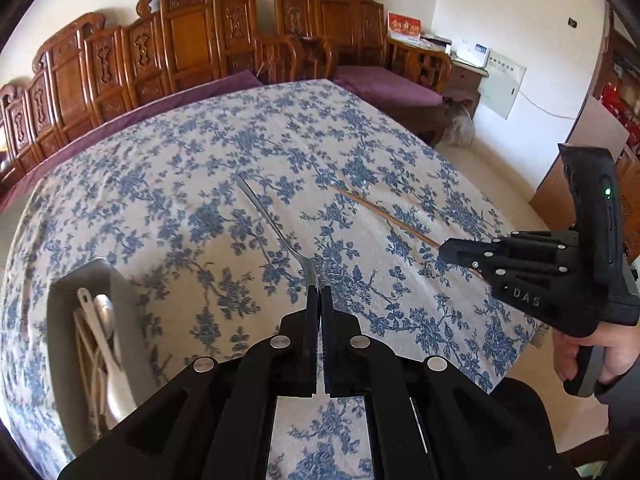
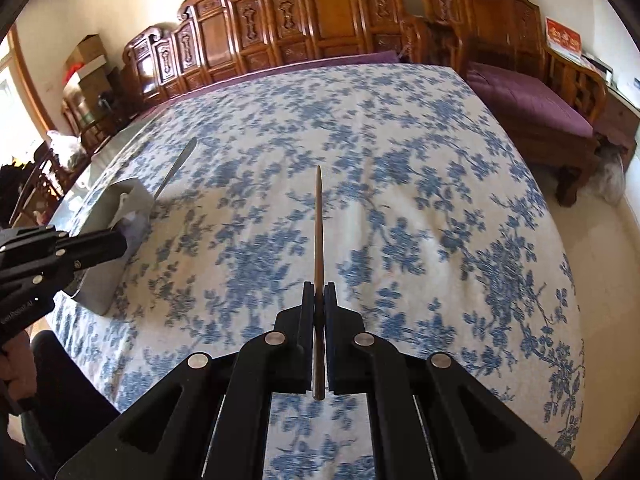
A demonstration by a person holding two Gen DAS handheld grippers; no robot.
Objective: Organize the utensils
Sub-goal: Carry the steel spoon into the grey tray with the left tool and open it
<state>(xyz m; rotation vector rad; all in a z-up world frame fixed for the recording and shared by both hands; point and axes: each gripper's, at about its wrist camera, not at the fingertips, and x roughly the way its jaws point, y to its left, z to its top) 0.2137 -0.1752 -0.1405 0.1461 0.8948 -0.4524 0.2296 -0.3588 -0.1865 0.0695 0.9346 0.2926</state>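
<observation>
A slim silver metal fork [image 1: 276,228] is clamped by the left gripper [image 1: 320,294] and a brown wooden chopstick [image 2: 318,240] by the right gripper [image 2: 319,292], above the blue-floral tablecloth [image 2: 420,208], with the grey rectangular utensil tray [image 1: 64,292] lying near left.

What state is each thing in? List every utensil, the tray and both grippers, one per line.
left gripper: shut on the fork, held above the table.
fork: gripped at its tine end, handle pointing away.
right gripper: shut on the chopstick.
chopstick: clamped, pointing forward, off the cloth.
tray: on the tablecloth, holding utensils.
white spoon: lying in the tray.
metal spoon: lying in the tray.
</observation>
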